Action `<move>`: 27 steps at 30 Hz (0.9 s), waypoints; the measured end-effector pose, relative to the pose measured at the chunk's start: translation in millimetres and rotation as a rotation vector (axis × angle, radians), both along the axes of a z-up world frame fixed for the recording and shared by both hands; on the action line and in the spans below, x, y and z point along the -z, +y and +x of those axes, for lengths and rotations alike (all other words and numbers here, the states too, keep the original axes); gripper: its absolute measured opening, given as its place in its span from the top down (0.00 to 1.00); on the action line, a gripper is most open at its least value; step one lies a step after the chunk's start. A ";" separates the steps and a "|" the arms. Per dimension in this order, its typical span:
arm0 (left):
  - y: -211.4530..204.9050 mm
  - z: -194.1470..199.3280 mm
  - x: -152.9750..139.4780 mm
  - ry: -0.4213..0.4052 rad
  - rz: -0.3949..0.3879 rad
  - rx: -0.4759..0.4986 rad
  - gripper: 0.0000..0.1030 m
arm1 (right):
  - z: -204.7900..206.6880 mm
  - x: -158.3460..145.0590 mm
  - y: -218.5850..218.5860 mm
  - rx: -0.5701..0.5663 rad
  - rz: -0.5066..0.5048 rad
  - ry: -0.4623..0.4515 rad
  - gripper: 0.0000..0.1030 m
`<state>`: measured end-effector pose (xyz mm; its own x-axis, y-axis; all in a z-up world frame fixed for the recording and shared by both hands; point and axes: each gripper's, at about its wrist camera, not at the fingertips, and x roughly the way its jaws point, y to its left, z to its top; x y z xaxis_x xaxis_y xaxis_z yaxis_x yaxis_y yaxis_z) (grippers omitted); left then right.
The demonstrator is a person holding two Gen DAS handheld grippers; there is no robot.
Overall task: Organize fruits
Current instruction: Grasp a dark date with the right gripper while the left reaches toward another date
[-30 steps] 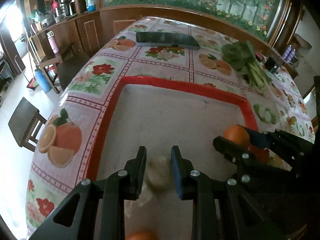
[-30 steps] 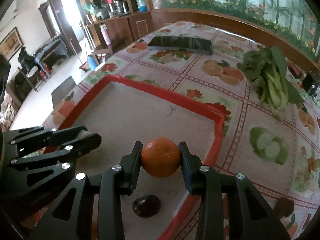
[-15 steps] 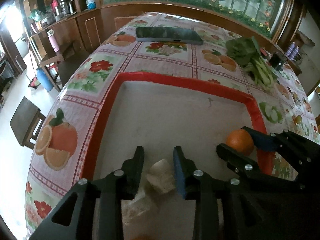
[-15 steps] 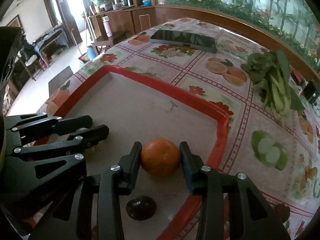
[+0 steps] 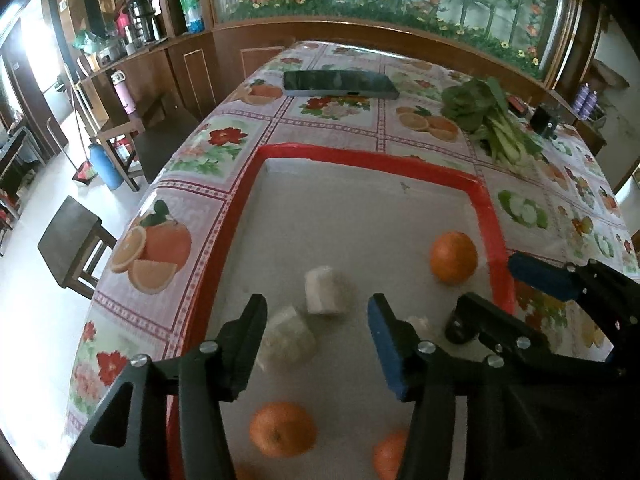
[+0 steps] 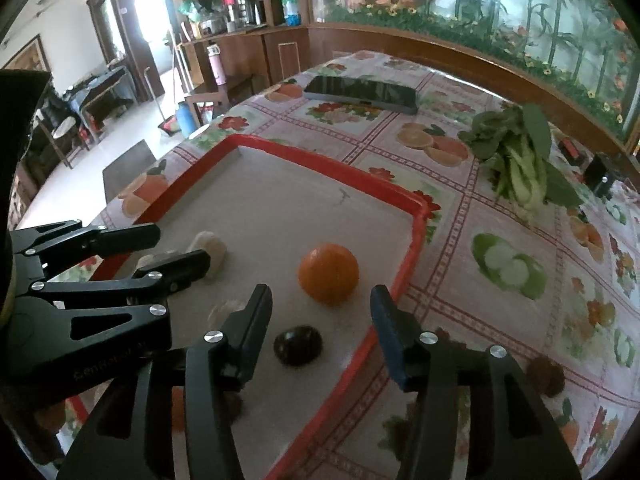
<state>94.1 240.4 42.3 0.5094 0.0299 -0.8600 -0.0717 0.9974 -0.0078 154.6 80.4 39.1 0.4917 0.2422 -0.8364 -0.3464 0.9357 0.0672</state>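
A red-rimmed tray [image 5: 490, 220] [image 6: 416, 236] with a grey floor holds the fruits. An orange [image 5: 453, 257] [image 6: 329, 274] rests free near its right rim, just ahead of my open right gripper [image 6: 318, 316]. Two pale chunks [image 5: 322, 290] [image 5: 286, 340] lie ahead of my open, empty left gripper [image 5: 316, 328]; one of them shows in the right wrist view [image 6: 208, 246]. Two more oranges [image 5: 282, 428] [image 5: 390, 454] lie under the left gripper. A dark round fruit [image 6: 298, 346] sits between the right gripper's fingers, untouched.
Leafy greens [image 5: 492, 120] [image 6: 520, 160] lie on the fruit-print tablecloth at the right. A dark flat device [image 5: 340, 84] [image 6: 360, 90] lies at the far end. A brown fruit [image 6: 545, 376] sits on the cloth right of the tray. Chairs [image 5: 76, 236] stand left of the table.
Both grippers opened and drew back. The right one let go of the orange, which now rests on the tray. The left one released the pale chunk.
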 end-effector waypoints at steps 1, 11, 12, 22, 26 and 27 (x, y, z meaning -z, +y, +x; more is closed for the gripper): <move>-2.5 -2.3 -1.6 -0.003 0.000 0.002 0.45 | -5.0 -2.3 -2.9 0.000 -0.002 -0.007 0.49; -50.7 -31.8 -15.3 -0.007 -0.067 0.048 0.42 | -46.8 -17.1 -50.9 0.046 0.038 -0.022 0.47; -57.9 -34.4 -15.7 -0.005 -0.077 0.058 0.41 | -51.5 -17.9 -59.4 0.058 0.047 -0.022 0.46; -139.7 -51.9 -6.2 0.045 -0.113 0.178 0.35 | -90.1 0.2 -163.3 0.249 0.073 0.028 0.45; -155.9 -54.3 -2.3 0.066 -0.125 0.188 0.35 | -93.4 7.1 -198.0 0.325 0.075 0.047 0.45; -157.8 -55.1 -1.2 0.072 -0.130 0.188 0.35 | -93.7 7.8 -203.6 0.334 0.074 0.047 0.44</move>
